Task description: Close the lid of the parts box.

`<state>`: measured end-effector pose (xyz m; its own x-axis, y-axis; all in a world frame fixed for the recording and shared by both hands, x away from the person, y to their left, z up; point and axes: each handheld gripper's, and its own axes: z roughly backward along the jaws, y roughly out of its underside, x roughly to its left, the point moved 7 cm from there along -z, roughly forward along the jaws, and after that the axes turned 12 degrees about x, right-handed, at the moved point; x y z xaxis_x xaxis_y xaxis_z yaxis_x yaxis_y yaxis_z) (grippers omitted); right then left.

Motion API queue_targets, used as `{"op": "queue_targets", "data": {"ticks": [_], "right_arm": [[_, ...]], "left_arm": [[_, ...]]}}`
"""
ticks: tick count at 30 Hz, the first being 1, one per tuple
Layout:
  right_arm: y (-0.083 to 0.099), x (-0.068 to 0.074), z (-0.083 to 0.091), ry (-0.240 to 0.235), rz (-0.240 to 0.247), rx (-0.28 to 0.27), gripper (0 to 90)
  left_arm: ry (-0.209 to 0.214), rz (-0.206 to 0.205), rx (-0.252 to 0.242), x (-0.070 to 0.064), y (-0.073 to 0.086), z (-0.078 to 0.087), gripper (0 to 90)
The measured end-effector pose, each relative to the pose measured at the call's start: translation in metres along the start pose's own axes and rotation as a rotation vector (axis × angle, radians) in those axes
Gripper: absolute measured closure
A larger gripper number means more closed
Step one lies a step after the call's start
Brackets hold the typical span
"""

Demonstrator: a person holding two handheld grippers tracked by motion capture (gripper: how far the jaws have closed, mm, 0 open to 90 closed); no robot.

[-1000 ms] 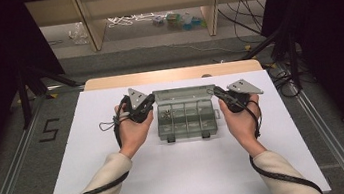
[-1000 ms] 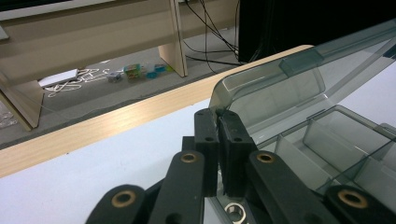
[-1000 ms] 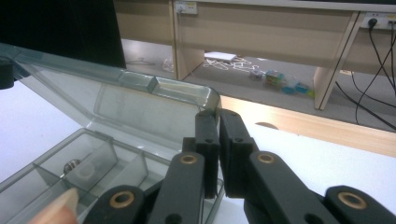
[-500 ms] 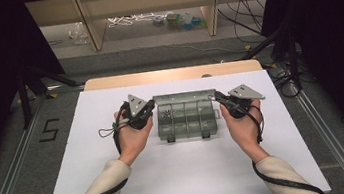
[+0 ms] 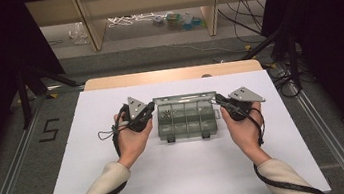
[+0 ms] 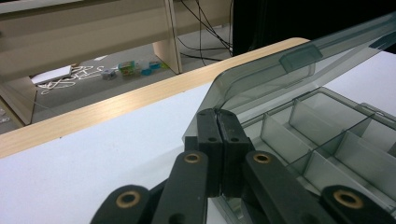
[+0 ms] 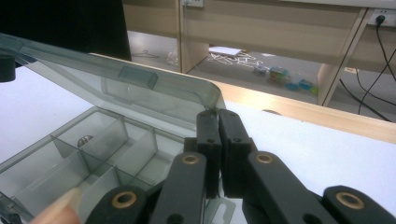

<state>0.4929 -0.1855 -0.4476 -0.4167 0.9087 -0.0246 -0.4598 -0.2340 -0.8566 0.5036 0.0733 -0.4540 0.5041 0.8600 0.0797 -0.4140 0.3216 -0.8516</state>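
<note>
A smoky translucent compartment box (image 5: 186, 123) lies mid-table with its lid (image 6: 280, 79) tilted up over the dividers (image 6: 327, 140). My left gripper (image 5: 149, 111) is at the box's left end. It is shut, and its tips (image 6: 218, 114) touch the lid's corner edge. At the right end my right gripper (image 5: 218, 102) is also shut, its tips (image 7: 218, 114) against the other lid (image 7: 116, 88) corner. Small metal parts (image 5: 165, 112) lie in the far left compartment and also show as a small metal part (image 7: 85, 138) under the lid.
The box rests on a white tabletop (image 5: 185, 176) with a wooden strip (image 5: 172, 74) along its far edge. Beyond it are wooden shelving legs (image 5: 92, 22), cables and small clutter (image 5: 175, 20) on the floor. A fingertip (image 7: 58, 207) shows near the box.
Both hands have drawn slightly nearer to the person. In the high view the lid's top edge sits a little lower than a second ago. Both grippers stay shut.
</note>
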Motion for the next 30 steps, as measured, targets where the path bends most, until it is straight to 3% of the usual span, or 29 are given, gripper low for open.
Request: {"op": "queue_targets", "data": {"ticks": [27,30], "right_arm": [[0.019,0.008,0.011,-0.037,0.031,0.059,88.2],[0.018,0.007,0.011,-0.031,0.03,0.037,88.1]], "left_arm": [[0.03,-0.037,0.023,-0.007,0.023,0.007,90.0],[0.031,-0.04,0.026,-0.006,0.025,0.008,90.0]]}}
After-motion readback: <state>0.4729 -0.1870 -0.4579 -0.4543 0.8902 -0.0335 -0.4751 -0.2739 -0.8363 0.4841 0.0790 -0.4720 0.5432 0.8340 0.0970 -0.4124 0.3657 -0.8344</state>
